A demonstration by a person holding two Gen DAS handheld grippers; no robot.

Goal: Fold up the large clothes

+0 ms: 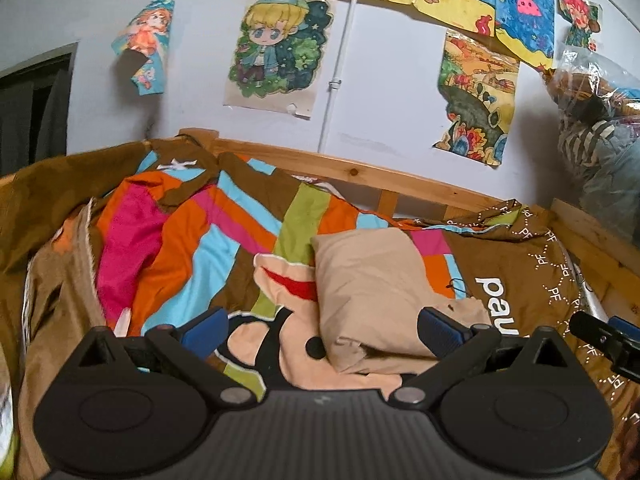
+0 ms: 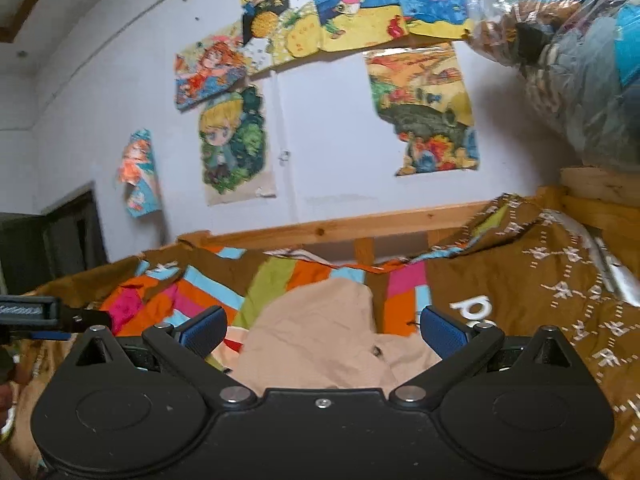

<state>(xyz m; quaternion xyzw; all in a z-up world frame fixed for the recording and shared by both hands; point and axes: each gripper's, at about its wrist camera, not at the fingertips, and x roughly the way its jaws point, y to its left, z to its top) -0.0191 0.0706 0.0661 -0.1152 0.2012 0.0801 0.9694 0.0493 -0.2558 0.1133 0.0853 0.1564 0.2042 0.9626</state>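
Hovering with its blue pads spread and nothing between them, the left gripper (image 1: 322, 330) sits just short of the beige garment (image 1: 376, 292), whose folded bundle lies directly ahead and slightly to its right. The right gripper (image 2: 322, 330) is likewise spread and empty, with the same cloth just past its fingertips. The garment already looks folded into a compact, thick rectangle, so the task seems nearly done; perhaps only a final tidy remains. Beneath and beyond lies the striped duvet (image 1: 208, 240), then the wooden bed rail (image 1: 360, 172) and the drawings on the wall (image 1: 276, 48).
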